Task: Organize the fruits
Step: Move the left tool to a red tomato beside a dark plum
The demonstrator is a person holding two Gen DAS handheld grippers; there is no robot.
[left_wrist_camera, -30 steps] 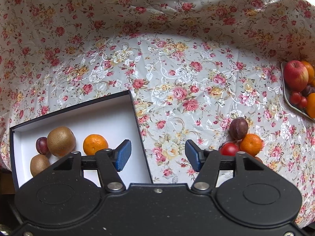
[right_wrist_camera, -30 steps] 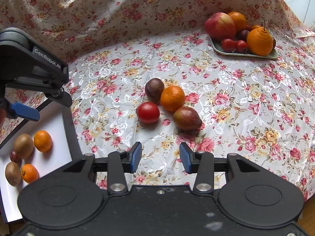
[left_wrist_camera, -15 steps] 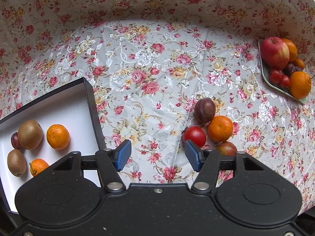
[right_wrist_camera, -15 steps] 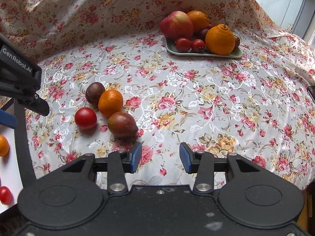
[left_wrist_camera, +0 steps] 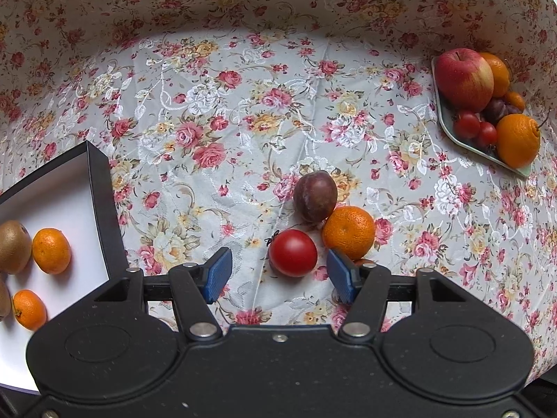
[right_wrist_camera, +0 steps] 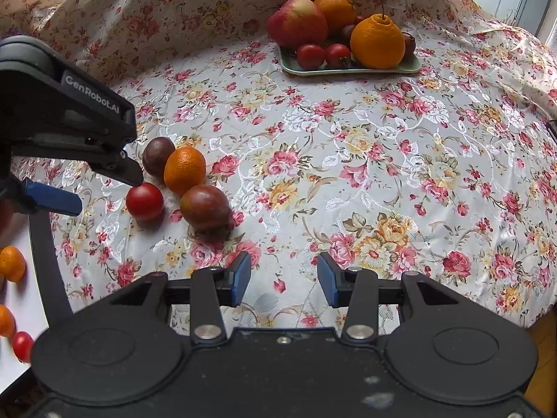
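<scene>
A red tomato (left_wrist_camera: 293, 252) lies on the floral cloth with a dark plum (left_wrist_camera: 315, 195), an orange mandarin (left_wrist_camera: 348, 232) and a dark red-brown fruit (right_wrist_camera: 206, 207) close around it. My left gripper (left_wrist_camera: 279, 274) is open and empty, its blue pads on either side of the tomato, just short of it. It also shows in the right wrist view (right_wrist_camera: 104, 188), next to the tomato (right_wrist_camera: 144, 201). My right gripper (right_wrist_camera: 284, 279) is open and empty over bare cloth, to the right of the fruit cluster.
A black box with a white floor (left_wrist_camera: 83, 209) sits at the left and holds mandarins (left_wrist_camera: 51, 250) and kiwis (left_wrist_camera: 12, 251). A green tray (right_wrist_camera: 348, 68) at the far right holds an apple (right_wrist_camera: 298, 22), oranges, tomatoes and plums.
My left gripper has swung right from the box and come down around the tomato. My right gripper has moved right, away from the fruit cluster.
</scene>
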